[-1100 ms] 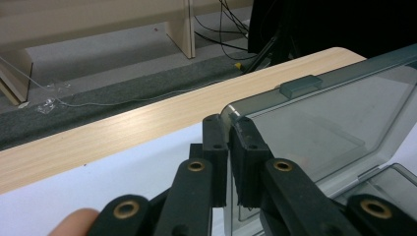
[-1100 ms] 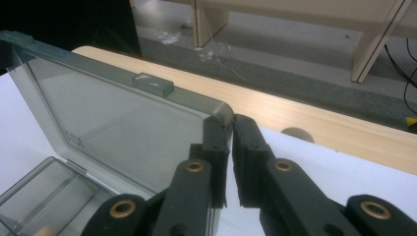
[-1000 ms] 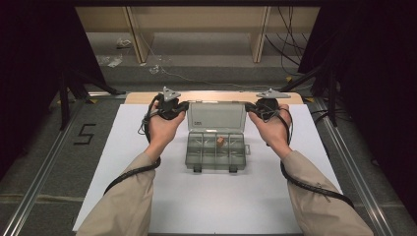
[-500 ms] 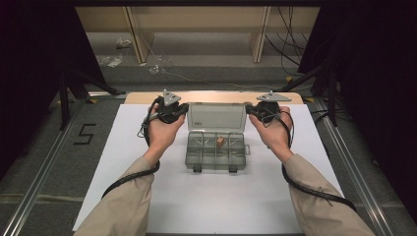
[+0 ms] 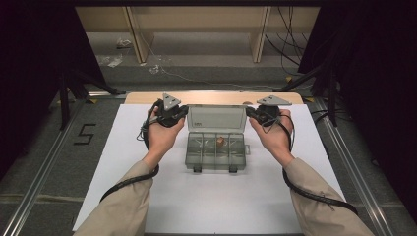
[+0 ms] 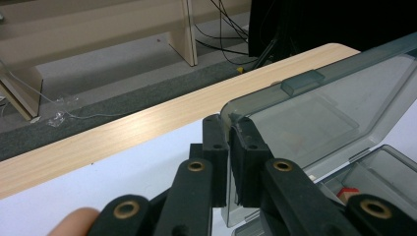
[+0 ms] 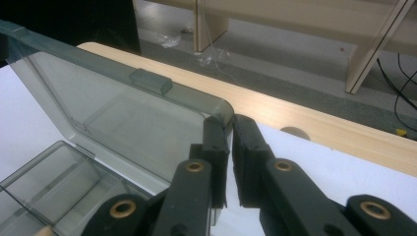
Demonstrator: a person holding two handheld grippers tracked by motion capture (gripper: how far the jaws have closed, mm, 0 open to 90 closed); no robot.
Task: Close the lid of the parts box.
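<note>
Now both the left gripper (image 6: 228, 162) and right gripper (image 7: 230, 160) pinch the lid (image 5: 216, 118) corners; uneven pulling could twist its hinge.

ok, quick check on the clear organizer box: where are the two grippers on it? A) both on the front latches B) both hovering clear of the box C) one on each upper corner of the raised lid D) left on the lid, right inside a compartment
C: the left gripper and right gripper each have their jaws closed over an upper corner of the raised lid, one per side.
</note>
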